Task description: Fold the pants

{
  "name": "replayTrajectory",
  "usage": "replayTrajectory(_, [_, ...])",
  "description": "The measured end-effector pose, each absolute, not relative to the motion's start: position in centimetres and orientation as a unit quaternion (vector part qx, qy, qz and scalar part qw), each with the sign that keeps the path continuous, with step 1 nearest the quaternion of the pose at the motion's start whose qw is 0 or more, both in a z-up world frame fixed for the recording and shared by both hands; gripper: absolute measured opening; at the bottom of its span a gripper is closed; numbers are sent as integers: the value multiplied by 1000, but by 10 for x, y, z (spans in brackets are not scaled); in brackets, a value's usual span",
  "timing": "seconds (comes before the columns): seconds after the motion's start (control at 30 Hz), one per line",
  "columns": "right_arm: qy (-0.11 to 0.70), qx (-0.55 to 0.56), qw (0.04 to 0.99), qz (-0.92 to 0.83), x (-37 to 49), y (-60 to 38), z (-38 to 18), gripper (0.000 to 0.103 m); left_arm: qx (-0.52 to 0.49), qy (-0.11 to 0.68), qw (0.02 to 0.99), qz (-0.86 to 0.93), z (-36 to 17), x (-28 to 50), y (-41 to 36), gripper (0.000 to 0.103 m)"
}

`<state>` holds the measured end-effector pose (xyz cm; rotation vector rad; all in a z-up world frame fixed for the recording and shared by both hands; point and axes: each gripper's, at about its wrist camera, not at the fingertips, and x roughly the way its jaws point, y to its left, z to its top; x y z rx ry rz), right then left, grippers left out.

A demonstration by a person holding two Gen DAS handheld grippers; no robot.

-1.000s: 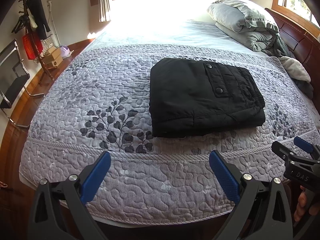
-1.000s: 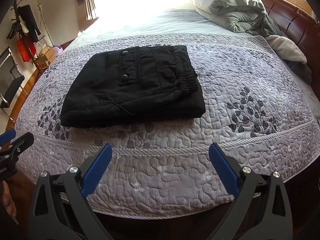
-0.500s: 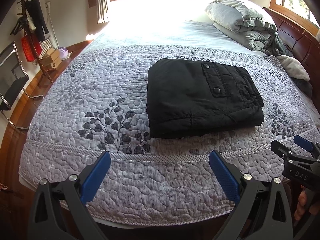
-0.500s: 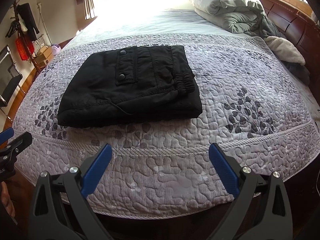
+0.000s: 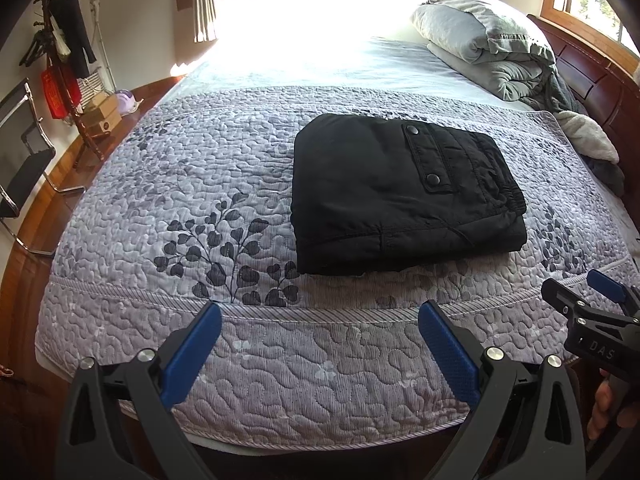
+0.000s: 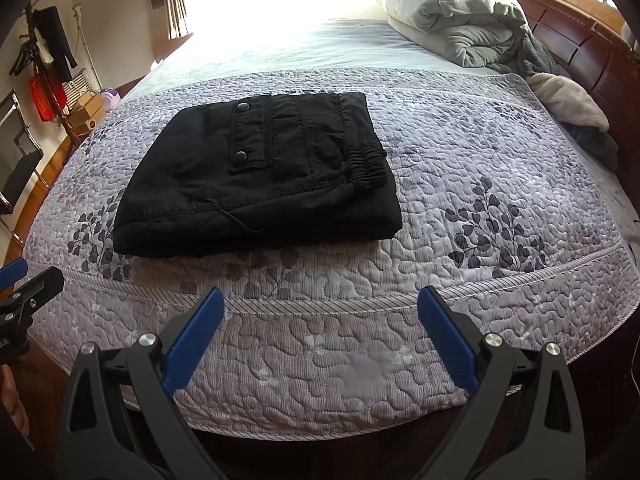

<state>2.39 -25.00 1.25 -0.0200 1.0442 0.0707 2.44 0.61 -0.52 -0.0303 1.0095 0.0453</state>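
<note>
Pants point(image 5: 404, 196): you have one black pair, folded into a thick rectangular bundle and lying flat on the quilt point(image 5: 224, 184), ahead of both of your grippers and well clear of them. From your left gripper point(image 5: 320, 344) the bundle sits ahead and to the right; from your right gripper point(image 6: 320, 328) it sits ahead and to the left point(image 6: 256, 176). One pocket flap with two snap buttons point(image 6: 241, 131) faces up, and the gathered elastic waistband point(image 6: 366, 164) lies along the bundle's right edge.

Your left gripper is spread wide, its two blue pads point(image 5: 192, 348) far apart and gripping nothing, hovering over the quilt's near border. Your right gripper is spread just as wide, two blue pads point(image 6: 448, 336) apart, nothing between them, above the same border. Each gripper shows at the edge of the other's view: the right one at the far right of your left camera point(image 5: 588, 304), the left one at the far left of your right camera point(image 6: 28, 284).

Beyond the pants, to the right, one grey comforter point(image 5: 492, 44) is bundled by the wooden headboard point(image 5: 600, 80). Off to the left stand one coat rack point(image 5: 60, 48) and one black chair point(image 5: 20, 164).
</note>
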Motion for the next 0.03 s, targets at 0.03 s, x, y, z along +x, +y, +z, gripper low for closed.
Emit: replayTrajectory(0.03, [499,-10,866,34,24,-250,13,97,-13,483,875,21,-5,24,6,99])
